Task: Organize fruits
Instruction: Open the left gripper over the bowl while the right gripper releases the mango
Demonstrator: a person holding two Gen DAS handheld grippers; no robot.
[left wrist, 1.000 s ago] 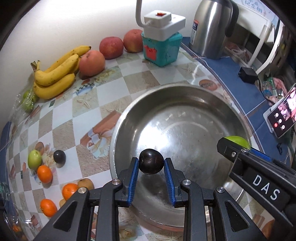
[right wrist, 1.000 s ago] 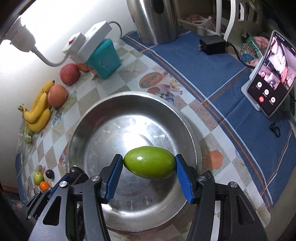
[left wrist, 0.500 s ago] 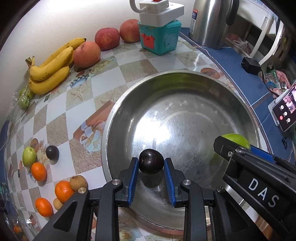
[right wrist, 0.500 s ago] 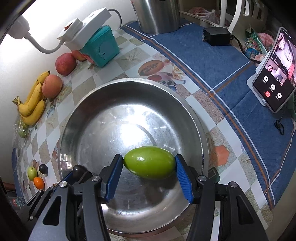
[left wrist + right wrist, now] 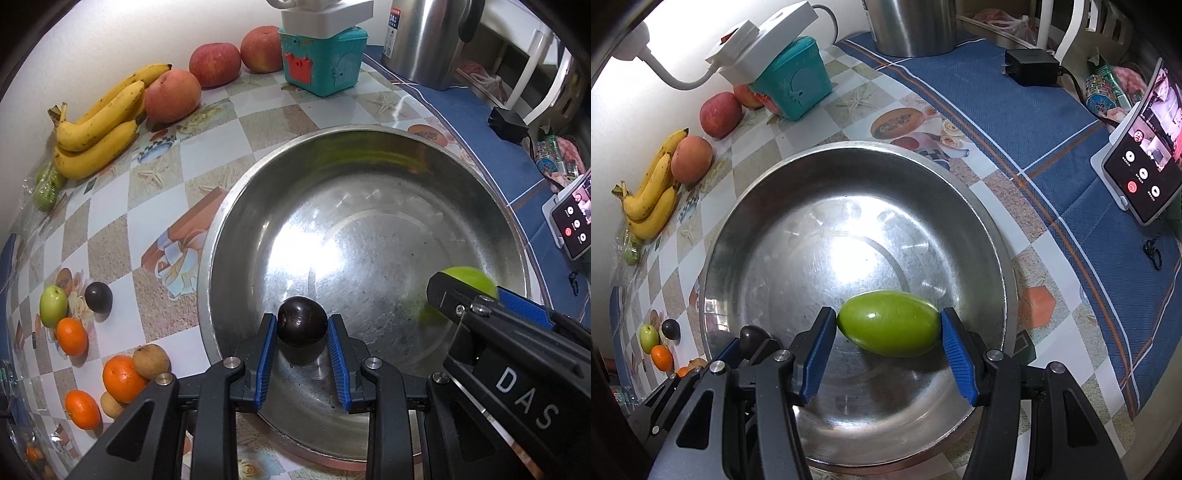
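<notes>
1. Left gripper (image 5: 302, 326) was clamped on a dark plum (image 5: 302, 322), right gripper (image 5: 888, 334) on a green mango (image 5: 889, 322), both over the steel basin (image 5: 746, 206).
2. Best: lower close to the bottom w/o tilting, part fingers slowly, keep fruits apart so neither rolled or bruised.

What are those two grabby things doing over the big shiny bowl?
A person is sorting fruit with two hand-held grippers. The left gripper holds a dark plum and the right gripper holds a green fruit, both over the empty metal bowl. Bananas, apples and oranges wait on the table.
</notes>
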